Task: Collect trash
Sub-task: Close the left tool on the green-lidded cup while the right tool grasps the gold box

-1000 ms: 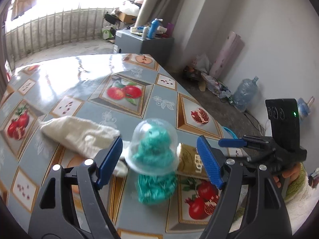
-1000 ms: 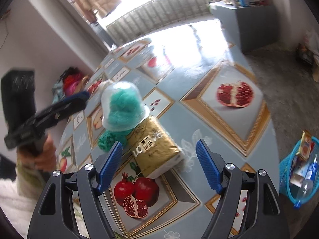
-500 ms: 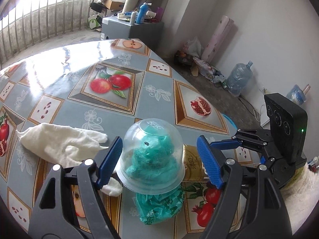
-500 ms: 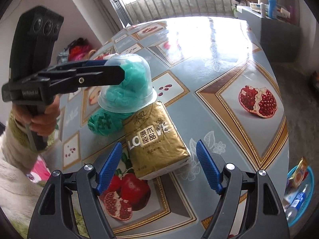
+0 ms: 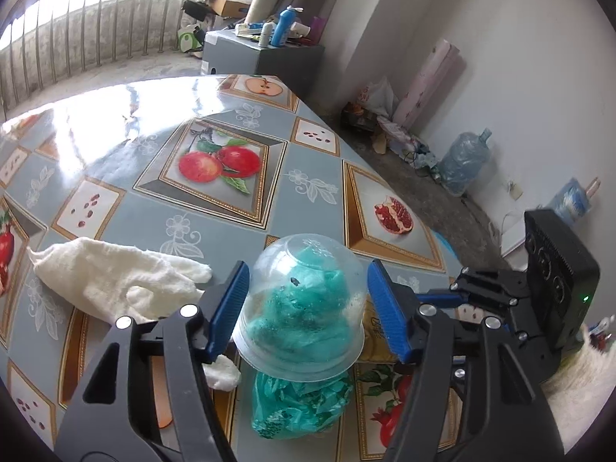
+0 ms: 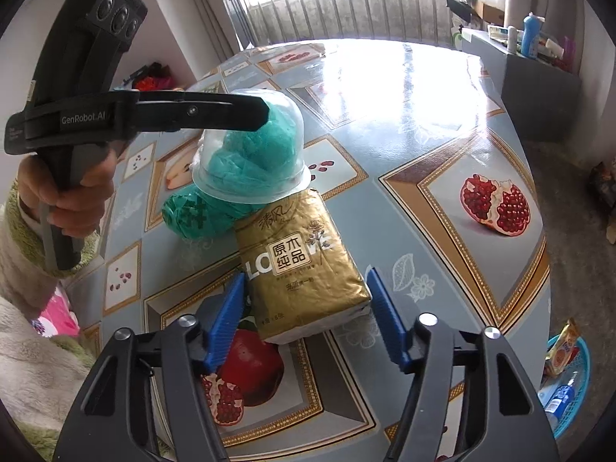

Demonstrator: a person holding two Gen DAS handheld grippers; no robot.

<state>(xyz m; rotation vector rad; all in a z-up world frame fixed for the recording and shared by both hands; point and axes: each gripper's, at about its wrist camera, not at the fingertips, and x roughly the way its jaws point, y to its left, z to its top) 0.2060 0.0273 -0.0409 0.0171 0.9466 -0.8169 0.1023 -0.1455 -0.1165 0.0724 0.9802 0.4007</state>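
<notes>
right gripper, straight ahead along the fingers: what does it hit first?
Likely the gold tissue pack: it lies on the table just ahead of the open right gripper, its near end about level with the fingertips. Depth is uncertain.

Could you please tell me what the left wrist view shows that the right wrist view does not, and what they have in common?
Only the left wrist view shows the white cloth lying on the table, and the water jug on the floor by the wall.

Only the right wrist view shows the blue basket of trash on the floor and the printed face of the gold tissue pack.

Both show the clear plastic cup upside down over the teal plastic bag, with the left hand-held gripper open around the cup and the right hand-held gripper open.
</notes>
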